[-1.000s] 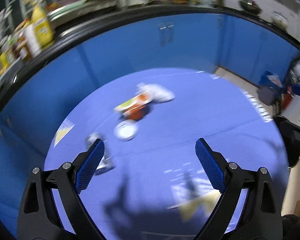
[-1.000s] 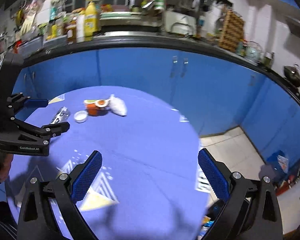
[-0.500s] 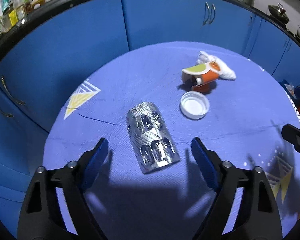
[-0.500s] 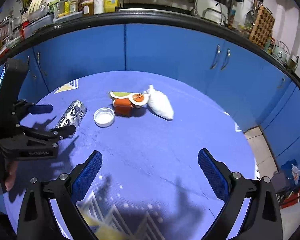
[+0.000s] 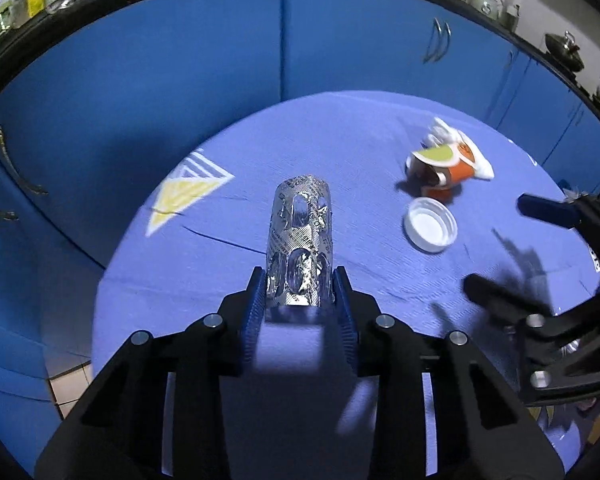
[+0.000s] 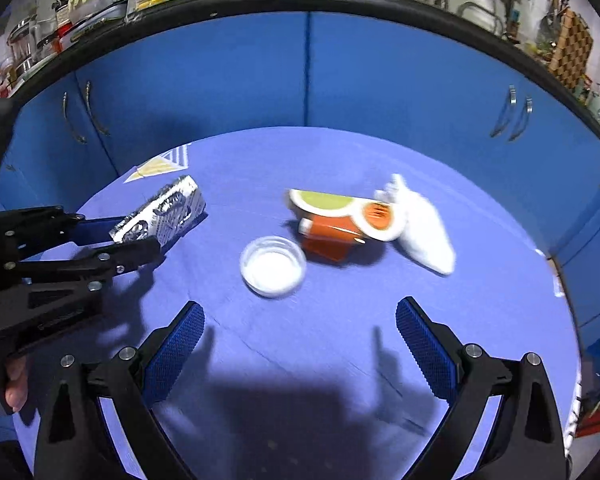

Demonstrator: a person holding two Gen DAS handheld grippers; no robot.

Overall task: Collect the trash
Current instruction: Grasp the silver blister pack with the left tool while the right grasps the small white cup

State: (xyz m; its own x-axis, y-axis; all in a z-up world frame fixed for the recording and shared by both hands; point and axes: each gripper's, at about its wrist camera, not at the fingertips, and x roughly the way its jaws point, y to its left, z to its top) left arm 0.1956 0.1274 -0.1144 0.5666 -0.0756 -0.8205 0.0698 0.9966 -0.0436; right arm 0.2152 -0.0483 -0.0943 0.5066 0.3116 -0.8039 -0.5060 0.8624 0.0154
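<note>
Left gripper point(image 5: 300, 292): jaws have just been closing and now clamp the near end of the blister pack point(image 5: 300, 240). Pack's long axis runs straight out along the fingers, far end free and tilted up off the tablecloth point(image 5: 228, 276). Silver foil, crinkled, with clear oval bubbles; thin and bendy by the look, likely to flex if swung.

Centre: white cap point(image 6: 273, 266), round, shallow, open side up, hard smooth plastic. It lies just ahead of the right gripper point(image 6: 300, 344), between its spread fingers' line of sight and slightly toward the left pad. The right hand is plainly the nearer one for it; the left is occupied.

Behind the cap, touching or nearly so: orange cup point(image 6: 332, 236) tipped on its side, peeled lid point(image 6: 324, 202) showing green, paper or thin plastic.

Right: white crumpled tissue point(image 6: 424, 236), soft, pointed, leaning against the cup.

Right gripper jaws stand wide apart, empty, blue ribbed pads above bare cloth. No bin in view.
</note>
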